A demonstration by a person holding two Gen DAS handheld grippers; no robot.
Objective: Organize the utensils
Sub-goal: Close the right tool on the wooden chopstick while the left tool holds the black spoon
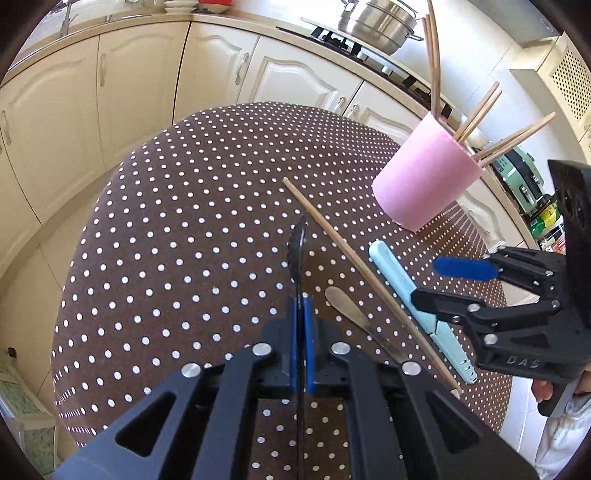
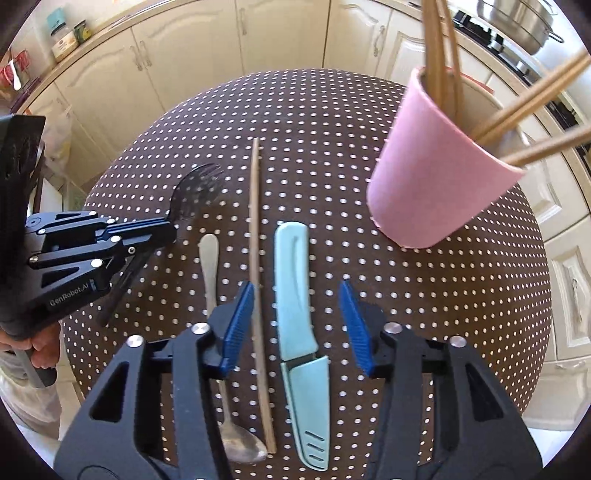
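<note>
Right wrist view: your right gripper (image 2: pixel 297 325) hangs w/ jaws partly apart, straddling the sheathed knife (image 2: pixel 295 295) and chopstick (image 2: pixel 256 295), pads not touching either. Both lie lengthwise along the fingers, so closing needs no roll. Left gripper (image 2: pixel 162 227) is clamped on the black fork (image 2: pixel 195 192); pink cup (image 2: pixel 436 162) sits far right.

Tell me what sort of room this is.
Most likely a home kitchen: cream cabinets line the walls, a steel pot sits on a gas hob, and jars stand on the counter.
</note>
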